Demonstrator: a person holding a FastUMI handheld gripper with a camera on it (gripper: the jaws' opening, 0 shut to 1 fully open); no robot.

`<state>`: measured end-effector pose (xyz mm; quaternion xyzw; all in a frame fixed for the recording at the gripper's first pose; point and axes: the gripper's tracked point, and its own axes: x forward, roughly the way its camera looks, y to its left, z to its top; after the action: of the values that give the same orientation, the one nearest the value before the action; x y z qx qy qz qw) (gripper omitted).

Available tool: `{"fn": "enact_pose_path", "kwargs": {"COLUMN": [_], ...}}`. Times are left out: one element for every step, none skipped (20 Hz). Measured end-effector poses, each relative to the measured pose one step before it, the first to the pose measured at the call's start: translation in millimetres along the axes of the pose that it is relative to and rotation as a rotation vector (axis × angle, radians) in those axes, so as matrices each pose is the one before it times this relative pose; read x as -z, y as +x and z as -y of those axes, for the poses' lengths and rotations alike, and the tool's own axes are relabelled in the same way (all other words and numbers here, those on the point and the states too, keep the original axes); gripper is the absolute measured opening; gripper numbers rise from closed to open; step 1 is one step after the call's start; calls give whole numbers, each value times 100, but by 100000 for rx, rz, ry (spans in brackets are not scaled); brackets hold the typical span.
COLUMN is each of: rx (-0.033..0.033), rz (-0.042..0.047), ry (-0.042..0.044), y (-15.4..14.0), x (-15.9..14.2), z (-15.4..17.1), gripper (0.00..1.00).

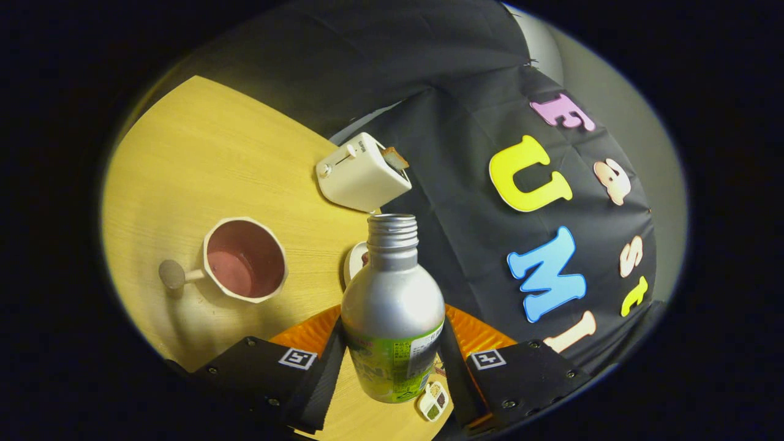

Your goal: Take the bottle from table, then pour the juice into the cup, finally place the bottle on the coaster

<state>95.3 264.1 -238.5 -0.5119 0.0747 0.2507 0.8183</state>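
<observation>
Gripping the bottle [392, 306] by its lower body, the gripper [392, 367] is holding it between both fingers, which are pressing on the labelled part from either side. The bottle is uncapped, its threaded neck pointing forward along the fingers, and the whole view is rolling so that the table [202, 159] is slanting — a sign, I judge, that the tilt toward pouring is under way or about to begin. The cup [245, 260] is sitting on the table off to the left of the bottle's mouth, open and well apart from it, so the long axis is needing to swing leftward and down. An orange coaster [306, 334] is lying just under the fingers — the likely resting place afterward. A toaster [361, 174] is standing beyond the bottle.
</observation>
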Motion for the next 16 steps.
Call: {"fn": "enact_pose_path", "kwargs": {"rx": [-60, 225, 129, -117, 238, 353, 541, 94, 221, 190, 256, 384, -33, -226, 385, 841], "rz": [780, 492, 667, 555, 497, 610, 1347, 1047, 709, 326, -59, -66, -262, -302, -7, 784], "ry": [3704, 3607, 3822, 4160, 4642, 4980, 5750, 6253, 6708, 6986, 7138, 7480, 7584, 7476, 7314, 6548], "y": [-797, -186, -92, 73, -42, 8, -114, -234, -201, 80, 55, -180, -87, 7, -397, -394], "x": [-616, -7, -171, -161, -105, -72, -221, -129, -113, 137, 74, 225, 322, 272, 266, 125], "z": [320, 99, 72, 107, 202, 157, 330, 195, 293, 253, 266, 298, 355, 187, 460, 643], "gripper": [76, 76, 76, 76, 76, 76, 76, 76, 76, 76, 76, 76, 76, 76, 76, 76]}}
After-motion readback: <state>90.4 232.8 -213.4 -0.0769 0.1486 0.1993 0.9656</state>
